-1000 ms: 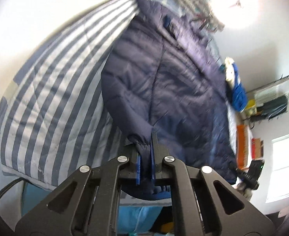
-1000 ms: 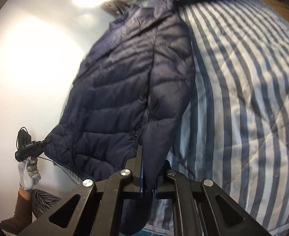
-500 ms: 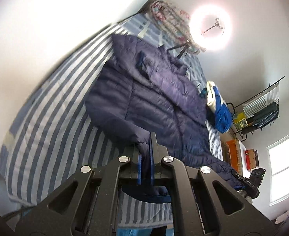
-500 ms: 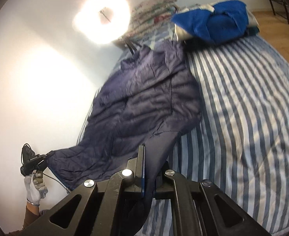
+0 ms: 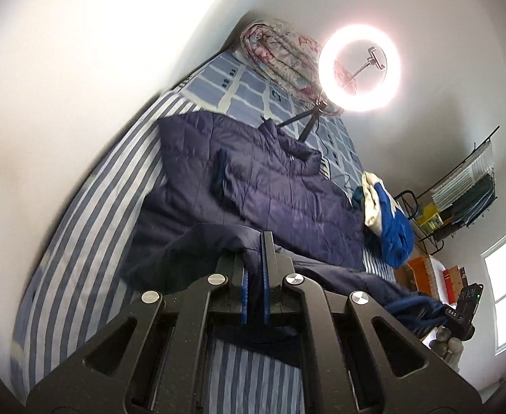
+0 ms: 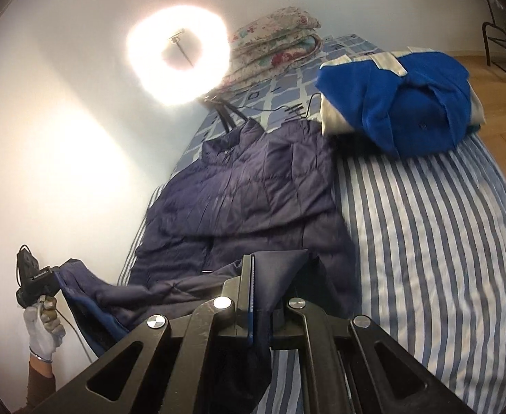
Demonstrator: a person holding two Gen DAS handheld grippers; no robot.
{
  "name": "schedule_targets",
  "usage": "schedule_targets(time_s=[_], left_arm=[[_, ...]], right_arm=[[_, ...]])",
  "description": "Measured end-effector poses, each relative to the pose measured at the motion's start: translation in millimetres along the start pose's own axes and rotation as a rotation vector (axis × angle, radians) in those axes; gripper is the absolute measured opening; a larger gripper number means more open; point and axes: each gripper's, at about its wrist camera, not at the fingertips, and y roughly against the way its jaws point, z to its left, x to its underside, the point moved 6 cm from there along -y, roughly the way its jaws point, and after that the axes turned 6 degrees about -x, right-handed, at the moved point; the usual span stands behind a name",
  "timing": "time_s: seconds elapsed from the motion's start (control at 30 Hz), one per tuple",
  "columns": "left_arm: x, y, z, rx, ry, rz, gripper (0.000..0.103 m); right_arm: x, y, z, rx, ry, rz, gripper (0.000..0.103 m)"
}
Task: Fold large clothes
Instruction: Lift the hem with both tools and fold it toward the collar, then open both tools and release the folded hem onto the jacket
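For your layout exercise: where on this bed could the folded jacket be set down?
Free: striped bedspread between the navy jacket and the bed's edge, below the blue bundle. Crowded: the head end, with floral quilts and ring light.

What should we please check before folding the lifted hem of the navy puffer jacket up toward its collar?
1. Left tool shut on the navy quilted puffer jacket: ok.
2. Right tool shut on the jacket hem: ok.
3. Upper jacket lies on the blue-and-white striped bedspread: ok.
4. Collar clear of the ring light's black tripod legs: cannot tell.
5. Folded blue-and-cream garment clear of the jacket: not ok, it meets the shoulder edge.
6. Hem held level between the tools: cannot tell.
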Motion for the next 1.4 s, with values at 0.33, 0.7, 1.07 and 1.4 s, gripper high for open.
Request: schedule_targets(time_s=[0.33, 0.7, 1.07, 1.4], left_arm=[[-64.9, -104.7, 5.1, -0.109, -0.023, 0.006, 0.003], [-79.8, -227.4, 40.9, -0.217, -0.036, 0.078, 0.003], [-108.1, -227.7, 44.2, -0.104, 0.016, 0.066, 0.053], [-102.9, -203.9, 56.5, -0.196, -0.178, 0.109, 0.062]], right_arm=[[-83.1, -103.7, -31.8, 0.096, -0.007, 0.024, 0.002], [-109.3, -198.5, -89.7, 0.217, -0.019, 0.084, 0.002], [-117.8, -160.8, -103.3, 0.072, -0.012, 0.02, 0.062], [-112.2, -123.3, -113.6, 0.159, 0.172, 0.0, 0.065]])
